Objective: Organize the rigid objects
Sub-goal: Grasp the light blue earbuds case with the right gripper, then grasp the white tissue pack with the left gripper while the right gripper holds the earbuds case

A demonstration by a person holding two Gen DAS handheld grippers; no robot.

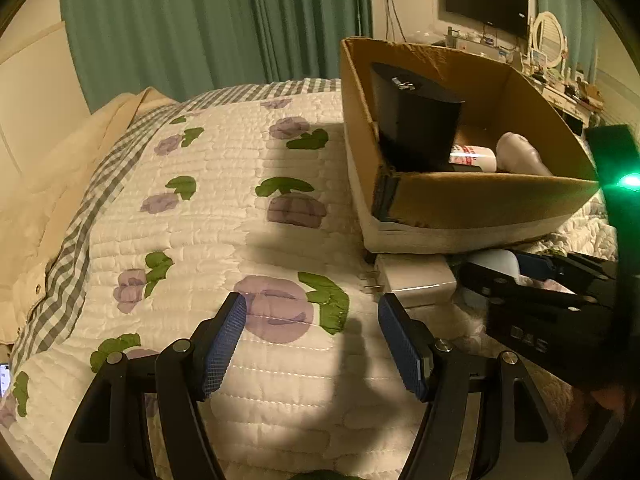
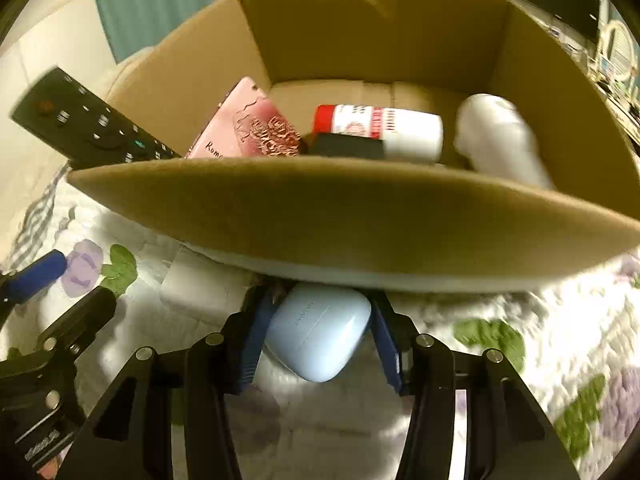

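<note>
A cardboard box sits on the quilted bed; it also shows in the left wrist view. Inside lie a black remote, a pink case, a red-and-white bottle and a white bottle. My right gripper is shut on a light-blue earbud case just in front of the box's near wall. A white charger plug lies on the quilt by the box. My left gripper is open and empty above the quilt, left of the charger.
The floral quilt covers the bed, with a beige pillow at the left. Green curtains hang behind. A dresser with a mirror and a wall TV stand at the far right.
</note>
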